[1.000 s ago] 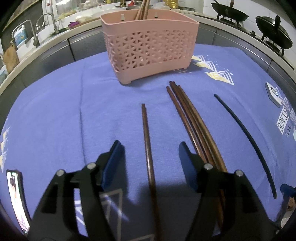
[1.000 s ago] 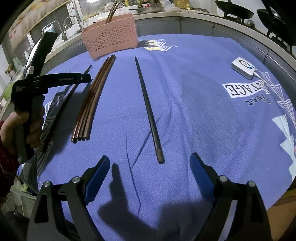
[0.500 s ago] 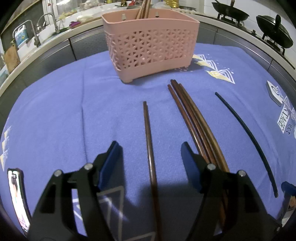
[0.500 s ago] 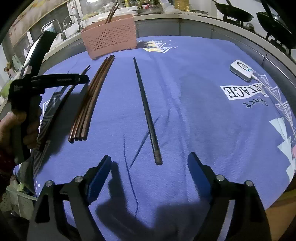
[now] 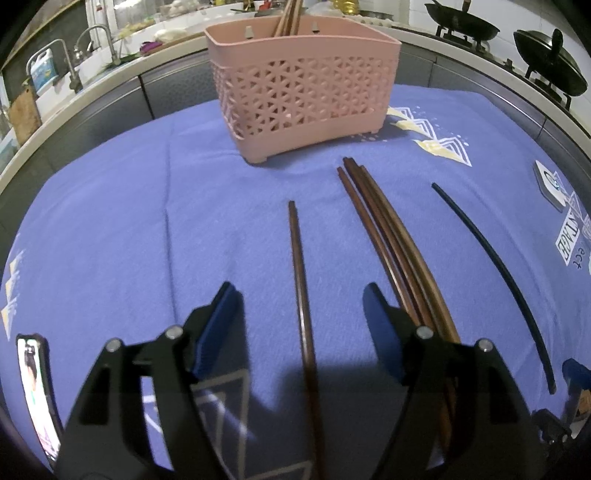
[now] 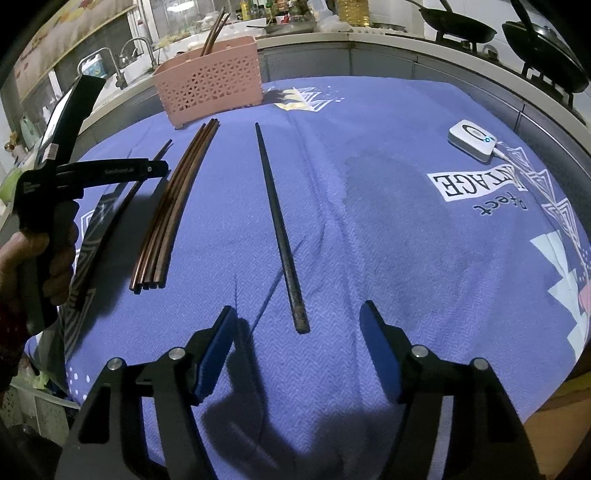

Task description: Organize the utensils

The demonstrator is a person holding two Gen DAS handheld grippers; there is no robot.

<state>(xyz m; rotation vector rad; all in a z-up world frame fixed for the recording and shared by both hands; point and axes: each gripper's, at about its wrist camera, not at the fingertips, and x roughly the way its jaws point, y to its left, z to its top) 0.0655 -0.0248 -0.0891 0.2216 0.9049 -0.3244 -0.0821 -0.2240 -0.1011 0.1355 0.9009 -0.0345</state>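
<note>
pink plastic makes up the lattice basket, which stands at the far side of the tabletop on a blue-violet cloth; a few brown chopsticks stand upright in it, leaning together.

on the cloth in front of the basket lie more utensils, all pointing roughly toward it. a single brown chopstick lies alone, and its near part runs between the two blue-padded fingers of the left hand-held gripper, whose jaws stand wide apart and touch nothing. just to the right of that stick, a bundle of brown chopsticks lies side by side, touching one another, with their near ends passing behind the gripper's right finger. further right and apart from the bundle lies a black chopstick.

the right hand-held gripper hovers over the near end of the black chopstick, which sits between its spread fingers without contact; its jaws are also wide apart.

in the right wrist view, a hand grips the left tool's handle at the left edge. a small white device with a cable rests on the cloth to the right, and a phone lies at the near left corner. dark woks sit on the stove behind.
</note>
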